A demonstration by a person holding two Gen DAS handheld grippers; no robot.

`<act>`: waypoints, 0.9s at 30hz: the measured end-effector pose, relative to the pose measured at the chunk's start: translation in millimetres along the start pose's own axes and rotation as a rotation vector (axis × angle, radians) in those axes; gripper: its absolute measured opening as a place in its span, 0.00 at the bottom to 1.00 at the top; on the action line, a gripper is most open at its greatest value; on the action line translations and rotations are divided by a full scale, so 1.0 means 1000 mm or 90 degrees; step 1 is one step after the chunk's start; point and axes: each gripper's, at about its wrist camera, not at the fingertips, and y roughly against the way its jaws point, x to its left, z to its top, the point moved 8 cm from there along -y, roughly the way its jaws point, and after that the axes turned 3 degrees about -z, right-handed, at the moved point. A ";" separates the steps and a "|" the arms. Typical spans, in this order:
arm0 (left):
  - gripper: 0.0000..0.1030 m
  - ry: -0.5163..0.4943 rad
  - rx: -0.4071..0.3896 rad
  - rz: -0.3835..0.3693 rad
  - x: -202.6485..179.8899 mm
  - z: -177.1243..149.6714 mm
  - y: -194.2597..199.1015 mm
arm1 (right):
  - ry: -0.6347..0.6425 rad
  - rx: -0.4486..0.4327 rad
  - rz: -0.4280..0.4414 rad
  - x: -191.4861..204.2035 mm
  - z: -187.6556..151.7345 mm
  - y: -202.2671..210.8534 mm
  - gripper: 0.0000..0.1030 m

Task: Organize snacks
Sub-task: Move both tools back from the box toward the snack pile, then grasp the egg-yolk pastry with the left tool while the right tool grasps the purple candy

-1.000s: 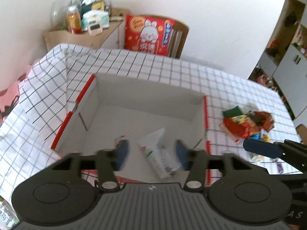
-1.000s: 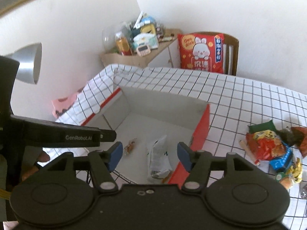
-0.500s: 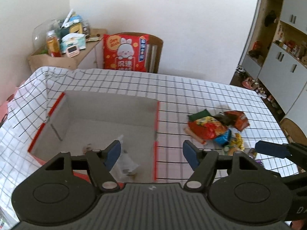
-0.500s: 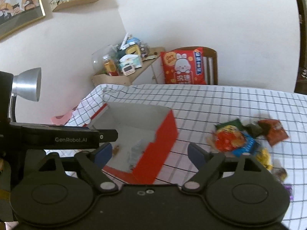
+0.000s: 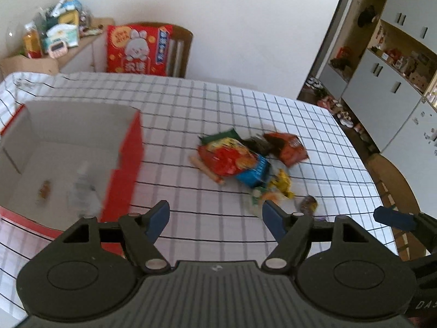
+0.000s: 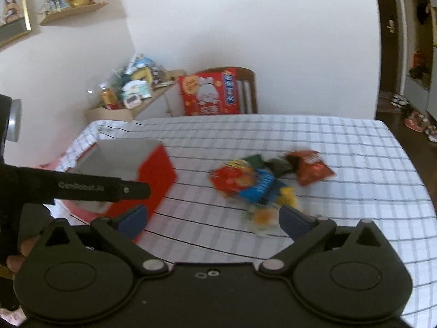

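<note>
A pile of snack packets [image 5: 245,161] lies on the checked tablecloth right of a red cardboard box [image 5: 128,161]; it also shows in the right wrist view [image 6: 262,180]. The box [image 6: 153,175] holds a clear packet [image 5: 82,188] and a small snack [image 5: 43,190]. My left gripper [image 5: 215,218] is open and empty, above the cloth between box and pile. My right gripper [image 6: 213,218] is open and empty, just short of the pile.
A chair with a red rabbit-print bag [image 5: 138,50] stands behind the table. A cluttered side cabinet [image 5: 52,46] is at the back left, cupboards [image 5: 387,82] at the right. The table's right edge [image 5: 379,191] is close to the pile.
Both grippers have pulled back from over the box and swung right toward the snack pile. Their jaws have opened wider. Nothing was picked up.
</note>
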 end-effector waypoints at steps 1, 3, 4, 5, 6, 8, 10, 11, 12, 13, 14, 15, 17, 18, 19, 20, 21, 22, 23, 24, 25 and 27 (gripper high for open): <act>0.72 0.001 0.007 -0.003 -0.006 -0.001 -0.006 | -0.001 0.003 -0.006 -0.010 -0.003 0.000 0.99; 0.72 0.005 0.016 -0.003 -0.017 -0.003 -0.017 | 0.002 0.010 -0.022 -0.029 -0.008 0.000 0.99; 0.72 0.004 0.020 -0.002 -0.024 -0.004 -0.023 | 0.006 0.013 -0.028 -0.037 -0.011 -0.001 0.99; 0.72 0.002 0.024 0.003 -0.028 -0.005 -0.029 | 0.008 0.018 -0.035 -0.046 -0.015 -0.002 0.99; 0.72 -0.002 0.027 0.005 -0.033 -0.005 -0.035 | 0.008 0.023 -0.042 -0.054 -0.017 -0.004 0.99; 0.72 -0.011 0.034 0.011 -0.044 -0.006 -0.047 | 0.010 0.034 -0.045 -0.070 -0.023 -0.009 0.99; 0.72 -0.019 0.046 0.016 -0.054 -0.007 -0.062 | 0.010 0.047 -0.056 -0.086 -0.030 -0.015 0.98; 0.72 -0.022 0.053 0.019 -0.057 -0.007 -0.068 | 0.008 0.055 -0.057 -0.094 -0.033 -0.019 0.98; 0.72 -0.024 0.060 0.025 -0.060 -0.007 -0.076 | 0.005 0.062 -0.058 -0.099 -0.035 -0.023 0.97; 0.72 -0.026 0.068 0.031 -0.063 -0.008 -0.084 | 0.000 0.070 -0.060 -0.106 -0.038 -0.028 0.97; 0.72 -0.028 0.075 0.034 -0.066 -0.009 -0.091 | -0.004 0.075 -0.059 -0.112 -0.040 -0.031 0.97; 0.72 -0.032 0.082 0.040 -0.069 -0.009 -0.099 | -0.007 0.081 -0.059 -0.116 -0.043 -0.034 0.96; 0.72 -0.041 0.091 0.053 -0.074 -0.011 -0.113 | -0.009 0.096 -0.057 -0.124 -0.047 -0.043 0.93; 0.72 -0.046 0.096 0.057 -0.076 -0.011 -0.119 | -0.007 0.102 -0.057 -0.127 -0.049 -0.048 0.92; 0.72 -0.049 0.100 0.062 -0.078 -0.012 -0.124 | -0.004 0.108 -0.058 -0.129 -0.051 -0.053 0.91; 0.72 -0.054 0.106 0.067 -0.080 -0.012 -0.131 | -0.001 0.113 -0.057 -0.131 -0.053 -0.058 0.90; 0.72 -0.058 0.114 0.072 -0.081 -0.013 -0.138 | -0.001 0.120 -0.056 -0.133 -0.055 -0.063 0.88; 0.72 -0.060 0.120 0.074 -0.082 -0.014 -0.144 | -0.001 0.127 -0.054 -0.134 -0.057 -0.067 0.86; 0.72 -0.062 0.126 0.075 -0.083 -0.015 -0.150 | -0.003 0.133 -0.053 -0.136 -0.059 -0.071 0.85; 0.72 -0.062 0.130 0.076 -0.084 -0.016 -0.155 | -0.004 0.138 -0.052 -0.137 -0.060 -0.075 0.83; 0.72 -0.062 0.135 0.079 -0.085 -0.016 -0.160 | -0.005 0.143 -0.053 -0.139 -0.062 -0.079 0.82; 0.72 -0.058 0.144 0.080 -0.086 -0.017 -0.170 | -0.009 0.152 -0.052 -0.141 -0.064 -0.086 0.80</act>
